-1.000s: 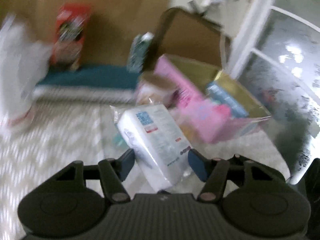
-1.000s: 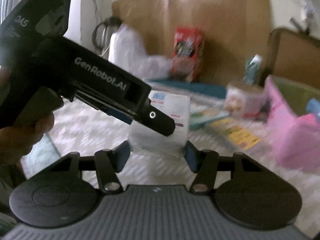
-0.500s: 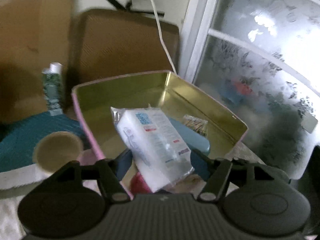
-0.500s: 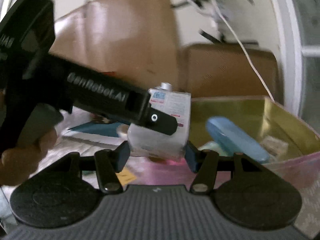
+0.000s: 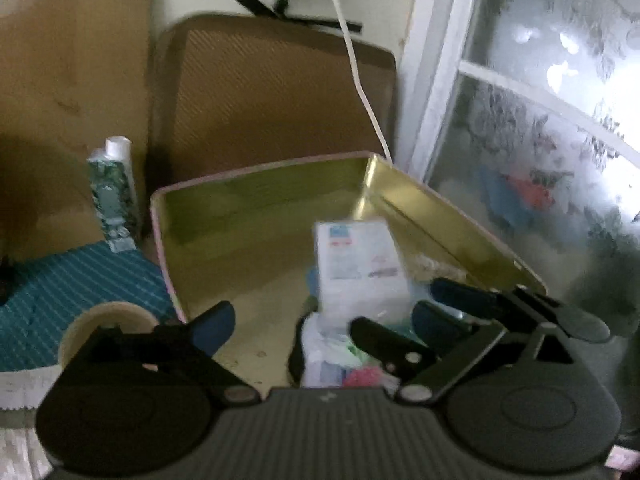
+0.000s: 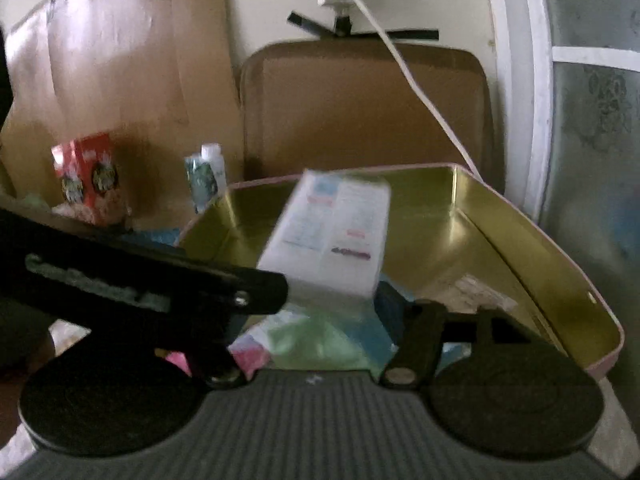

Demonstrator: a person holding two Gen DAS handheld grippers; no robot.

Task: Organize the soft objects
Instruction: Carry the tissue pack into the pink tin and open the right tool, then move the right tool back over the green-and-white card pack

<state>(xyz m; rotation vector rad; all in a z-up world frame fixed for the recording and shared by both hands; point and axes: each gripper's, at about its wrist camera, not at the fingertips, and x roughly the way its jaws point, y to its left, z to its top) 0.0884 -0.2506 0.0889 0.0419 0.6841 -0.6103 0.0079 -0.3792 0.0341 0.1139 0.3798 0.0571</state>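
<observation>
Clearly my left gripper (image 5: 320,320) is spread wide, the white packet (image 5: 356,268) loose above the tin tray (image 5: 460,236); my right gripper (image 6: 320,320) likewise gapes, holding nothing.

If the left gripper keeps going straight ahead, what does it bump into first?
Probably the white tissue pack just ahead of the open left gripper, over the gold tin. Blur makes depth uncertain.

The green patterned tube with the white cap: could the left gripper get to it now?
Probably yes. The left gripper is open, and the green patterned tube stands upright outside the gold tin, beyond its left wall, with nothing in front of it.
</observation>
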